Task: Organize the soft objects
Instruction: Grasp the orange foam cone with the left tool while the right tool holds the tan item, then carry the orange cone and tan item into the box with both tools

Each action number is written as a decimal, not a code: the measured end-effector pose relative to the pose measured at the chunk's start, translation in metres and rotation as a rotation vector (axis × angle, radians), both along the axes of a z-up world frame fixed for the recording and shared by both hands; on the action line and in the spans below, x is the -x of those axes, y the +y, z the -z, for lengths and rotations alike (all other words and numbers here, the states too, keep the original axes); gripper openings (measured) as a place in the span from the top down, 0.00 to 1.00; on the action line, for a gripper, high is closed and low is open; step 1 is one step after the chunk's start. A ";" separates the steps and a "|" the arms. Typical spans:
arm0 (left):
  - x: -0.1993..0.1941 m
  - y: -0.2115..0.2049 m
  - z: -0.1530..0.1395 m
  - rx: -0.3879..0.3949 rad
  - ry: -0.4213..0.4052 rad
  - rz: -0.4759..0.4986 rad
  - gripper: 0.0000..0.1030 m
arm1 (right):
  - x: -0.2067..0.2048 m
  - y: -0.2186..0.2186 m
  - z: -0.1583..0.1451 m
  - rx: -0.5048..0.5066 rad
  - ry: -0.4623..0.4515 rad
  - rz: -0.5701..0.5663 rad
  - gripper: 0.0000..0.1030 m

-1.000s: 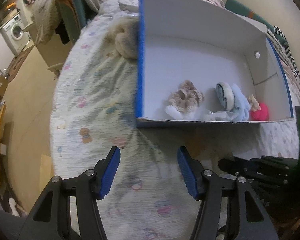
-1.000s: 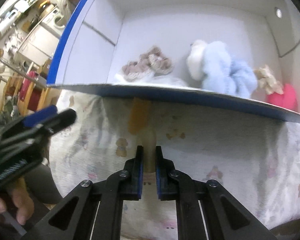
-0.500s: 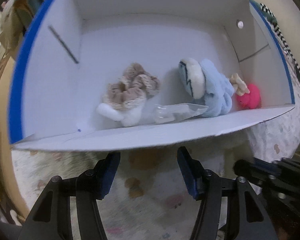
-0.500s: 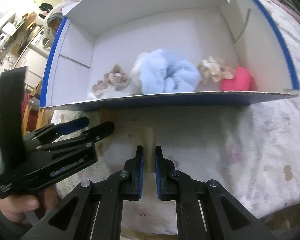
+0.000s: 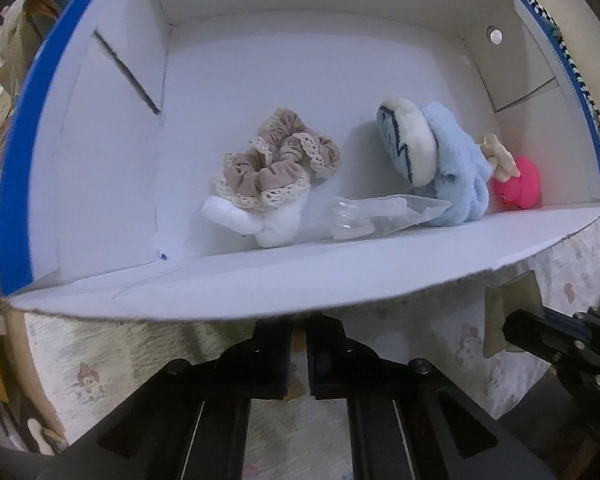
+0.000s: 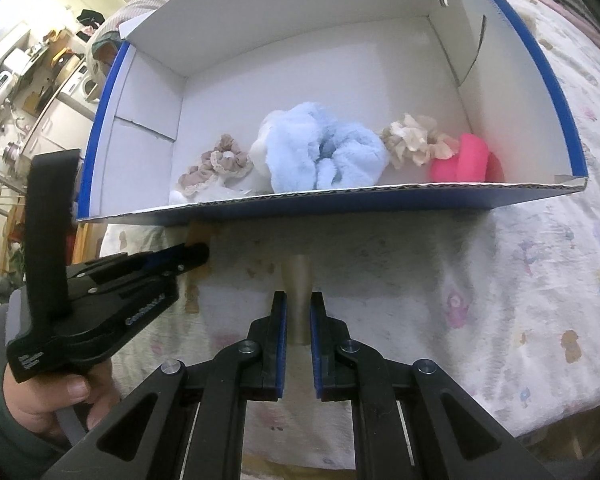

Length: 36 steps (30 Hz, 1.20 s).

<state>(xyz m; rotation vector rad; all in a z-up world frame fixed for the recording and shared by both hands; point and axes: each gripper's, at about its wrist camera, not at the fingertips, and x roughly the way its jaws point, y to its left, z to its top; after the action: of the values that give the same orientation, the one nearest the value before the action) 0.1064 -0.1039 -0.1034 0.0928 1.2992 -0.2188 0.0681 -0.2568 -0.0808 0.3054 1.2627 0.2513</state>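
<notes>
Soft items sit in a row along the near inside wall of the white box (image 5: 260, 60). Left to right: beige lace scrunchie (image 5: 278, 162) over a white soft piece (image 5: 260, 220), a clear plastic wrapper (image 5: 380, 214), fluffy blue scrunchie (image 5: 456, 172) with a white-and-navy pad leaning on it, cream scrunchie (image 6: 414, 144), pink item (image 5: 518, 188) hard against the right wall. Box rests on a patterned bed cover (image 6: 500, 280).

Left gripper (image 5: 298, 344): jaws have just been closing and now stand nearly together, just below the near box rim at its left half. Something tan shows in the slit between the pads; cannot tell whether it is pinched or is only print on the cover. Right gripper (image 6: 298, 312): fingers close together, a pale tan strip running up between them; whether it is gripped I cannot tell. A hand in a green sleeve (image 6: 48, 404) carries the left tool.

Judgement: both tools appear to be working at the near box edge, not yet inside.

Advice for the step:
- Open the jaws before crossing the rim; closed tips would only shove the fabric.
- Come in from above, clear of the cardboard lip.
- Take one scrunchie at a time by its bulk.
- Mind the wrapper; it may drag along.
</notes>
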 end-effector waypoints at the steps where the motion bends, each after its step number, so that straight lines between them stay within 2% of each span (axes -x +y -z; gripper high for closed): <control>1: 0.000 0.001 -0.001 0.001 -0.003 -0.002 0.94 | -0.001 0.001 0.000 0.001 0.001 -0.002 0.88; 14: 0.021 0.046 -0.018 0.007 -0.022 -0.071 0.94 | 0.001 0.007 -0.001 0.015 -0.007 -0.007 0.88; 26: 0.058 0.077 -0.052 0.018 -0.088 -0.110 0.94 | 0.012 0.014 -0.011 0.015 -0.044 -0.017 0.88; 32: 0.062 0.081 -0.061 0.050 -0.097 -0.163 0.94 | 0.021 0.006 -0.035 -0.032 -0.136 0.000 0.88; 36: 0.067 0.085 -0.078 0.064 -0.148 -0.197 0.94 | 0.027 0.002 -0.059 -0.049 -0.236 0.010 0.88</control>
<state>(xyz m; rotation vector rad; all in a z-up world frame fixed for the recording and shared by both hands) 0.0394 -0.0187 -0.0258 -0.0720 1.1444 -0.0829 0.0412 -0.2552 -0.0220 0.3147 1.0227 0.3013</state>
